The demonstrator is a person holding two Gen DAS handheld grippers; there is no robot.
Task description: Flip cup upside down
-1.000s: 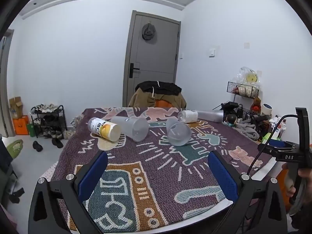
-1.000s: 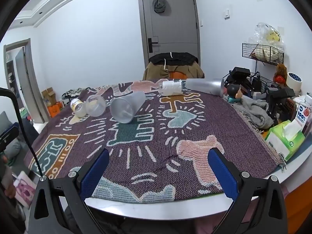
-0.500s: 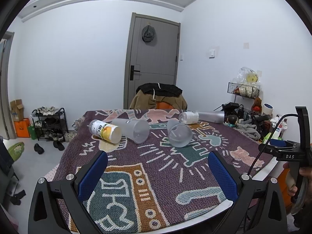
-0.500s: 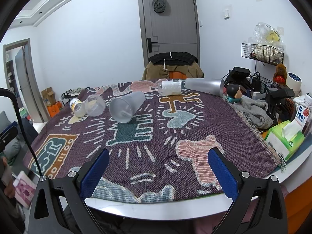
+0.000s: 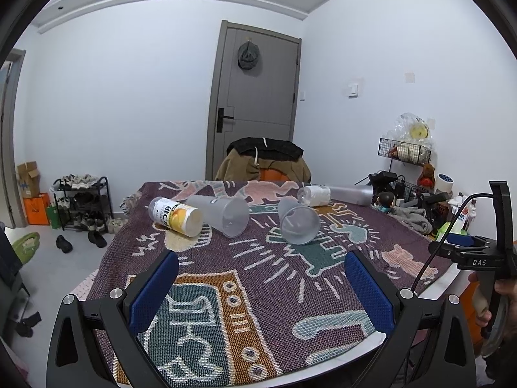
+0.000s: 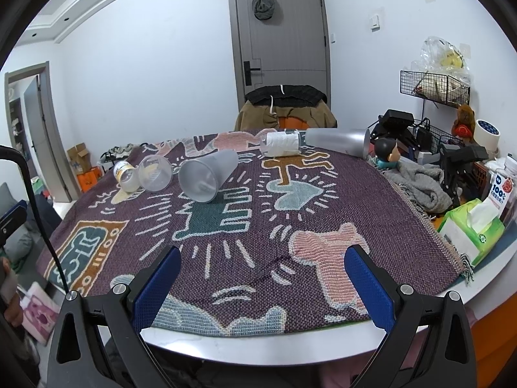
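Two frosted plastic cups lie on their sides on the patterned cloth. One cup (image 5: 299, 221) (image 6: 206, 174) lies mid-table, mouth toward me. The other cup (image 5: 223, 213) (image 6: 155, 173) lies to its left, beside a tipped yellow-labelled can (image 5: 176, 216) (image 6: 124, 174). My left gripper (image 5: 261, 278) is open and empty, well short of the cups, above the near left part of the table. My right gripper (image 6: 258, 274) is open and empty near the table's front edge. The right gripper's body also shows at the right edge of the left wrist view (image 5: 484, 258).
A white-wrapped bottle (image 6: 281, 142) and a long frosted tumbler (image 6: 339, 140) lie at the far edge. A grey cloth (image 6: 420, 184), tissue pack (image 6: 471, 229), figurine (image 6: 387, 152) and wire racks crowd the right side. A chair with a jacket (image 5: 265, 161) stands behind the table.
The left wrist view has tilted up slightly, so the cups sit a little lower and nearer in the frame. The right gripper has barely moved. Both stay open.
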